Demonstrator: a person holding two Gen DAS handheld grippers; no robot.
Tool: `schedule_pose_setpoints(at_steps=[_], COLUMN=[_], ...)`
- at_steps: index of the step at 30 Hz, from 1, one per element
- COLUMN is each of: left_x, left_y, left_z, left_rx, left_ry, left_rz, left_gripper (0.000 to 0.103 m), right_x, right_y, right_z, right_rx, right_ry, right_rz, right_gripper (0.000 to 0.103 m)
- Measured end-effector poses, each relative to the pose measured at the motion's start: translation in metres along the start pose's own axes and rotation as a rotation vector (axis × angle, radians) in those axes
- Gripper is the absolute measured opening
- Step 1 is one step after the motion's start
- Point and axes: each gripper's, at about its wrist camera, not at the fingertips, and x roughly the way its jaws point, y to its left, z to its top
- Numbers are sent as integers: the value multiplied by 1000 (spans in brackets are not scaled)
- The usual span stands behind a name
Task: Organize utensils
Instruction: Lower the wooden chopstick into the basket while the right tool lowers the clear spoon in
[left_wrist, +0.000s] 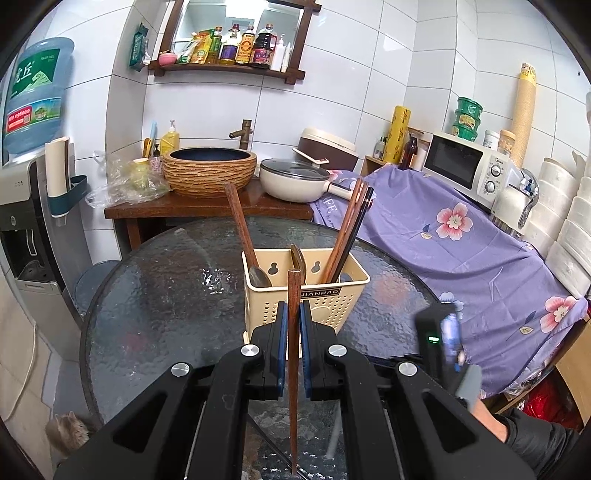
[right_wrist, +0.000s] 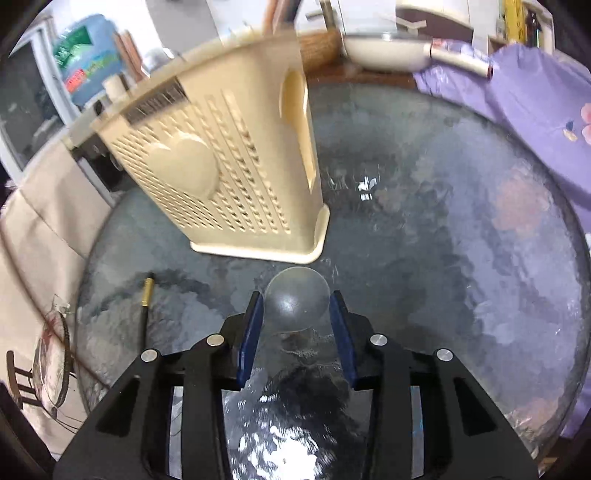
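You've got one cream caddy (left_wrist: 314, 291) holding four chopsticks (left_wrist: 345, 229) and two spoons (left_wrist: 258, 277), one clear spoon (right_wrist: 297, 304), one wooden chopstick (left_wrist: 294, 350), one black gold-tipped chopstick (right_wrist: 145, 306).

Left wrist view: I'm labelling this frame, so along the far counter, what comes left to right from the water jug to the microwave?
Water jug → soap bottle → woven-look basin → cream lidded pan → yellow roll → microwave.
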Motion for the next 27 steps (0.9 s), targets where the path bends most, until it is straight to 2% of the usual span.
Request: schedule_pose_setpoints(at_steps=[5,12,15,18,27], left_x=[-9,-22,-26,-31,-46], left_y=[1,-3,-7,-13,-23], left_z=[3,13,19,28,72], left_rx=[-12,-20,-18,-6,18], left_ry=[-20,-62,-78,-98,-163], left_rz=[-9,-17,-19,-22,-32], left_gripper=[6,6,6,6,6], right_x=[-44,-106,-117,-123,-141], right_y=[2,30,34,31,36], right_z=[-2,-3,0,7,53], right_rx=[-69,-229,-254,-232,-249], right_ry=[-136,-350,-374,-378,-438], right_rz=[2,-99,-118,-98,-108], right_gripper=[38,38,38,38,38])
